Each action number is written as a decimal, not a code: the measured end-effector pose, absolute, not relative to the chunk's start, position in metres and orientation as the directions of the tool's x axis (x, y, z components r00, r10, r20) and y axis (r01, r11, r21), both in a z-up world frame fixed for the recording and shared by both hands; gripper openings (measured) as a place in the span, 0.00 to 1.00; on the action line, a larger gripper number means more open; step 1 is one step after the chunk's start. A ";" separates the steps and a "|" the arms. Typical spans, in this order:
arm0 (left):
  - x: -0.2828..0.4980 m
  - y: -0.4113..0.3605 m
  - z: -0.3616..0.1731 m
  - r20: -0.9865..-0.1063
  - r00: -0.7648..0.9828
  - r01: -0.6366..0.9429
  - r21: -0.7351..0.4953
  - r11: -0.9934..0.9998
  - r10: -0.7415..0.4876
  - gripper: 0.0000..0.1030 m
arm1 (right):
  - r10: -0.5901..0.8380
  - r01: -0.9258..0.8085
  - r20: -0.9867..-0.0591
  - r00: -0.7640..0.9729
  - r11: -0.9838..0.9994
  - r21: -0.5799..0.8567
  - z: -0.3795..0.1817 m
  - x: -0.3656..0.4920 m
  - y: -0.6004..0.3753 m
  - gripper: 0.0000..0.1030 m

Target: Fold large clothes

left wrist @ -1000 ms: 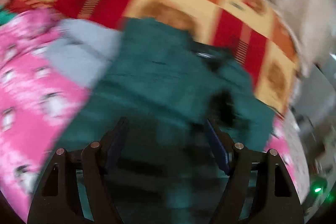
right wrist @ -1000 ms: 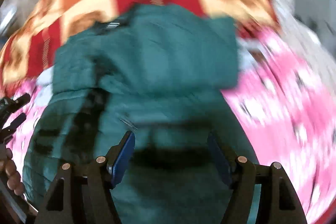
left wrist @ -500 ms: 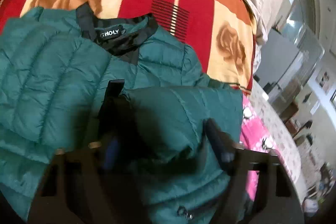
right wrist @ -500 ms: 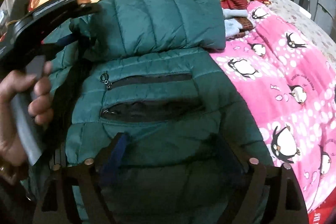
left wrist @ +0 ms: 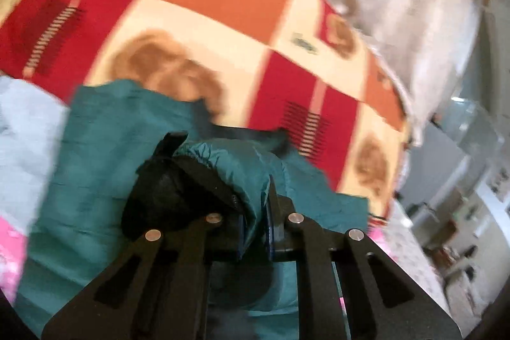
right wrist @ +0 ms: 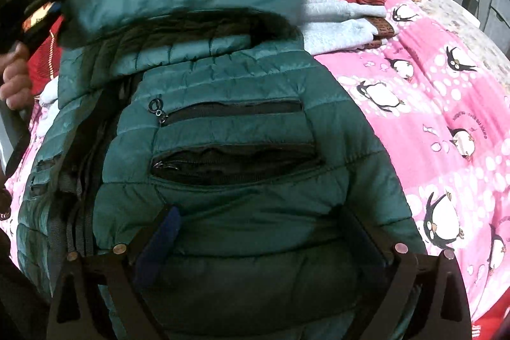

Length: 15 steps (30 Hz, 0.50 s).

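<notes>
L tool (left wrist: 255,231) pinching jacket sleeve (left wrist: 236,161)

Bed: pink penguin blanket (right wrist: 446,117), red-orange rose blanket (left wrist: 197,31), green puffer jacket (right wrist: 229,155), grey garment (right wrist: 338,27) on top.

jacket (right wrist: 223,123) on blanket (right wrist: 446,104)
</notes>
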<state>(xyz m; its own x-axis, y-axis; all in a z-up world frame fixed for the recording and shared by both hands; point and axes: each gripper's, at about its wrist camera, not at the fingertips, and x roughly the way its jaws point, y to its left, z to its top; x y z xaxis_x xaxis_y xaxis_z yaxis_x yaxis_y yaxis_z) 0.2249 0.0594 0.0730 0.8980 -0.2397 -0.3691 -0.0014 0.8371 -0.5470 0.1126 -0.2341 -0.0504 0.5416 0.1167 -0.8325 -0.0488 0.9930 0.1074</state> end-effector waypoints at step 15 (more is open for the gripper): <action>0.207 0.128 0.027 -0.543 0.839 -0.314 -0.517 0.796 -0.021 0.48 | 0.147 -0.047 -0.851 0.504 0.989 0.142 -0.056 0.120 -0.240 1.00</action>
<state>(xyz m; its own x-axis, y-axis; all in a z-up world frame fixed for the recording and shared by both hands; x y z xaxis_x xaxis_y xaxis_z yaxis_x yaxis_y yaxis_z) 0.2068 0.1284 0.0274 0.8394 -0.0212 -0.5430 -0.3141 0.7965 -0.5167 0.1197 -0.2402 -0.0563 0.5040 0.1465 -0.8512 -0.0471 0.9887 0.1423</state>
